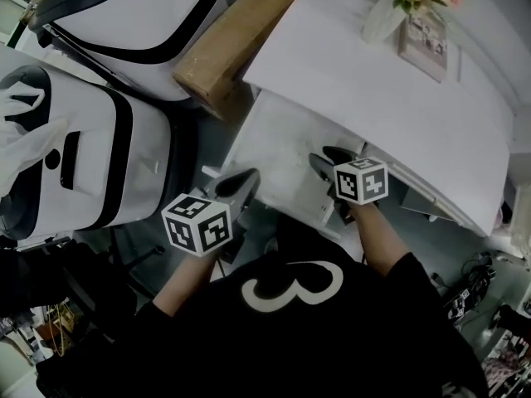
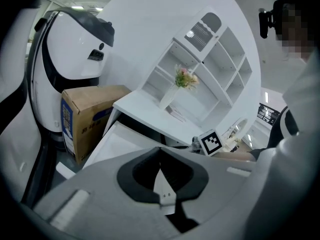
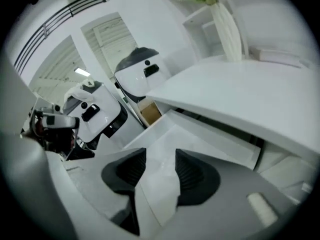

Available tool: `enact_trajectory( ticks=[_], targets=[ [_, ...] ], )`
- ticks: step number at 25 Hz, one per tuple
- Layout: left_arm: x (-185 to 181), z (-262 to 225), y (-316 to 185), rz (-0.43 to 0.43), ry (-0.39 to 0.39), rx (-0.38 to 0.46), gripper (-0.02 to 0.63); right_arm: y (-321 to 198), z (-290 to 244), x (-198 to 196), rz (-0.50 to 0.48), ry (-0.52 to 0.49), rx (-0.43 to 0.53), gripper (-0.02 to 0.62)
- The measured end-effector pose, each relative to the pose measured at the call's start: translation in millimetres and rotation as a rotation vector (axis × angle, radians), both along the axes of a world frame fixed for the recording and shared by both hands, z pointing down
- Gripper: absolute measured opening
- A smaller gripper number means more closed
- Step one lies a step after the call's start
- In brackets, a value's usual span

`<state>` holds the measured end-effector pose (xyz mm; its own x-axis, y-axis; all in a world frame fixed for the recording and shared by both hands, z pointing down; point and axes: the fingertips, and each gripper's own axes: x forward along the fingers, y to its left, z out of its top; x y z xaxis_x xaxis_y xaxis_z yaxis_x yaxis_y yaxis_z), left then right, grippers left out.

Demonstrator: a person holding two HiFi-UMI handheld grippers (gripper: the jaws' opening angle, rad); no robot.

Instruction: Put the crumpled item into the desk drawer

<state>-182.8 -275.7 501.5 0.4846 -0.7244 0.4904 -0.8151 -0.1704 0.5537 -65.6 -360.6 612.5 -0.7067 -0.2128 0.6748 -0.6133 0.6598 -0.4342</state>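
The white desk (image 1: 365,98) has its drawer (image 1: 267,133) pulled out toward me. My right gripper (image 1: 326,157) hangs over the drawer's near right part, jaws open. In the right gripper view only the pale drawer floor (image 3: 165,134) shows between the right gripper's (image 3: 160,156) pads. I cannot pick out a crumpled item; the drawer floor looks faintly mottled near the right gripper. My left gripper (image 1: 239,181) is at the drawer's front left corner. In the left gripper view the left gripper (image 2: 160,156) has its tips together, with nothing seen held.
A cardboard box (image 1: 232,48) stands on the floor left of the desk, beside two large white-and-black machines (image 1: 91,156). On the desk top are a white vase of flowers (image 1: 390,11) and a flat book or frame (image 1: 425,44). A white shelf unit (image 2: 210,69) rises behind.
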Motion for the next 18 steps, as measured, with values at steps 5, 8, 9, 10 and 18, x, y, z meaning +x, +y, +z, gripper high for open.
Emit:
enact_trajectory(
  ticks=[5,8,9,10,18],
  targets=[
    [25.5,-27.7,12.5,0.071,0.002,0.058,0.008,27.8,-89.3,11.0,0.033,-0.216,0.052,0.121],
    [40.3,-48.7,19.4,0.111,0.002,0.104,0.008,49.7,-137.3,17.2,0.021,-0.291,0.132,0.104],
    [45.1,-56.0,22.8,0.122,0.003,0.118,0.008,56.9,-149.8,20.1,0.019,-0.305,0.159,0.088],
    [50.0,-63.6,26.7,0.132,0.005,0.134,0.009,63.9,-161.3,23.2,0.018,-0.321,0.180,0.079],
    [76.3,-124.5,56.4,0.178,0.007,0.257,0.009,116.6,-230.5,41.9,-0.038,-0.393,0.328,0.003]
  ],
)
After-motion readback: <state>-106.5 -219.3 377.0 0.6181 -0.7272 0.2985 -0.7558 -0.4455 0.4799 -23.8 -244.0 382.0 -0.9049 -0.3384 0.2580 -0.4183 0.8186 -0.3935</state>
